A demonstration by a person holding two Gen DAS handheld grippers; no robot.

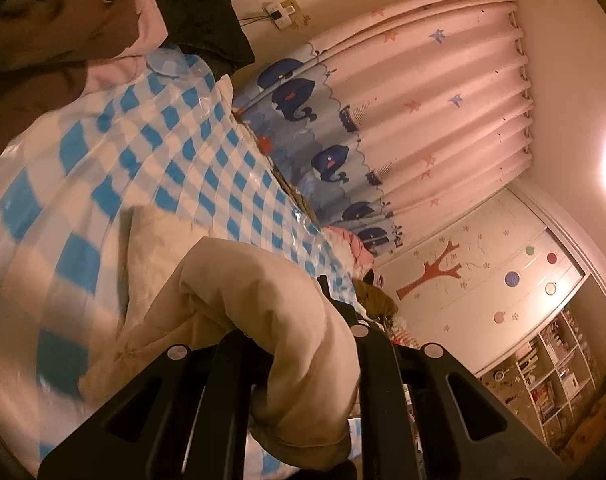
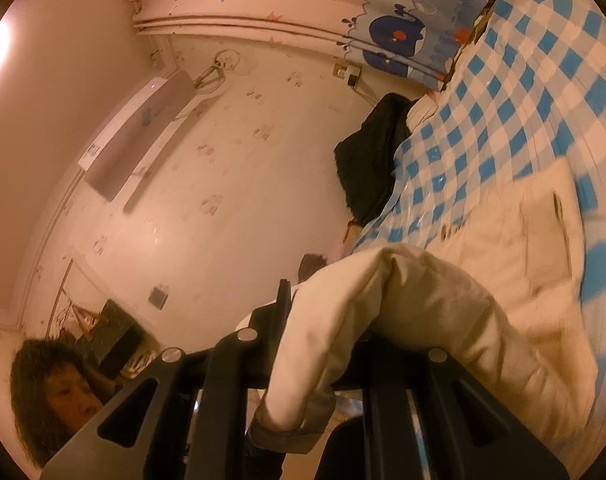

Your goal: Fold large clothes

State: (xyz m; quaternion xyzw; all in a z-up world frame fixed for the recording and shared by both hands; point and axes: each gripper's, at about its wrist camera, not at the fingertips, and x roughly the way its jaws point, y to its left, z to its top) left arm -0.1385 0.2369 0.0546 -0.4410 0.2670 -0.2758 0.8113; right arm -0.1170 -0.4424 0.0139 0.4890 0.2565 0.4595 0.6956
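Over the bed: both tools are up off the sheet, each with a bunch of the same cream coat clamped in it
Left tool (image 1: 303,340): closed down on a fat fold of the coat (image 1: 263,300), cloth bulges over the top and hangs under the fingers
Right tool (image 2: 323,344): same deal, pinched on another thick fold (image 2: 383,300), looks like an edge or cuff dangling below, can't say which part
Why two grips: my guess is she's lifting one side by two corners so it carries over flat for a fold, instead of sagging in the middle
Where the coat is: partly lifted, the rest trails down onto the bed (image 1: 163,152) and lies there
Coat feel: puffy, padded, smooth matte shell, soft rounded creases, probably bulky and springy so folds won't stay sharp
Bed cover: blue and white check, shiny like plastic film over it, likely slippery
Other stuff: brown and pink bedding (image 1: 63,32) heaped at the far end, a black garment (image 1: 207,12) beside it near the wall
Backdrop: pink pleated curtain (image 1: 423,100) with whales
Blur: lower coat is smeared, details lost
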